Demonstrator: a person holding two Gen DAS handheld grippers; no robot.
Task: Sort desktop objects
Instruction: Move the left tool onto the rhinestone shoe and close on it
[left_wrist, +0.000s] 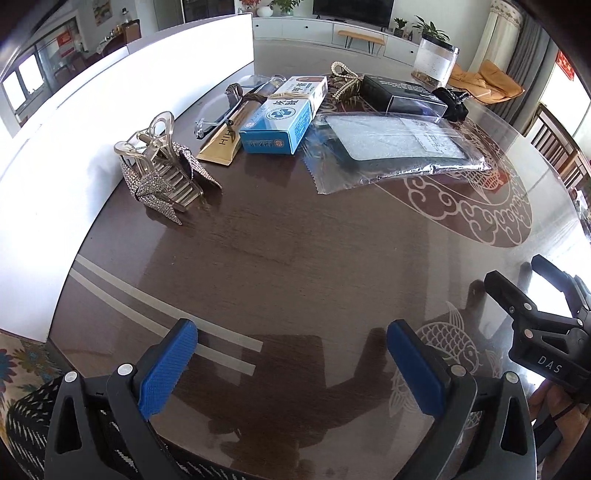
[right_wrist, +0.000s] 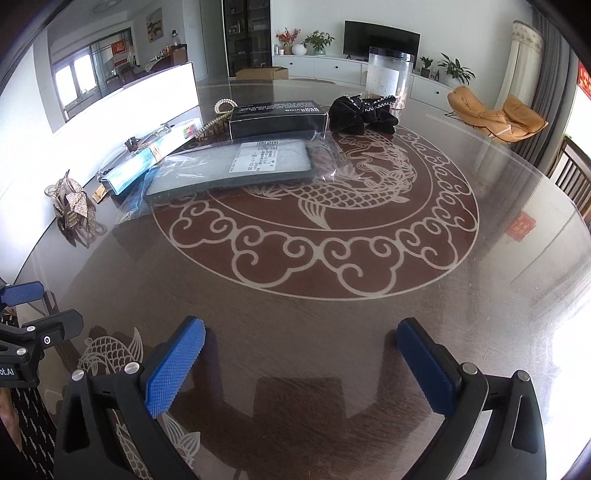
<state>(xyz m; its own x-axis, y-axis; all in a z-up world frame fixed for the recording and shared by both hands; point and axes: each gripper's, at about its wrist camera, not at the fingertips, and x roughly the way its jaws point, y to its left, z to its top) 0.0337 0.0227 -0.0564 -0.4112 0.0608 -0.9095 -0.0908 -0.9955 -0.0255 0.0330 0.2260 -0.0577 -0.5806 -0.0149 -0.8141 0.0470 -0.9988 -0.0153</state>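
Jaws on both tools are spread wide with nothing between them. The left gripper (left_wrist: 291, 363) hangs low over bare dark wood at the near edge of the round table (left_wrist: 295, 258), and the right gripper (right_wrist: 301, 363) hovers just beside it, over the same glossy top, near an etched fish.

Farther out, everything to be sorted sits in one loose cluster along the white panel (left_wrist: 110, 122). Nearest the left tool is a rhinestone hair claw (left_wrist: 162, 177), standing apart from the rest. Behind it a blue medicine box (left_wrist: 282, 118) lies partly across a gold sachet (left_wrist: 221, 142) and a pair of clear glasses (left_wrist: 221, 110). To the right of the box, a grey pad in a plastic bag (left_wrist: 399, 146) is touching it, with a black box (left_wrist: 402, 96) and a pearl hair piece (left_wrist: 343, 79) behind, and a black scrunchie (right_wrist: 364, 112) beyond them. A clear jar (right_wrist: 388, 77) stands at the far rim.

By my reading, sorting has hardly begun: nothing looks grouped or set aside, and I can see no tray or bin to receive anything. Every item remains to be picked up.
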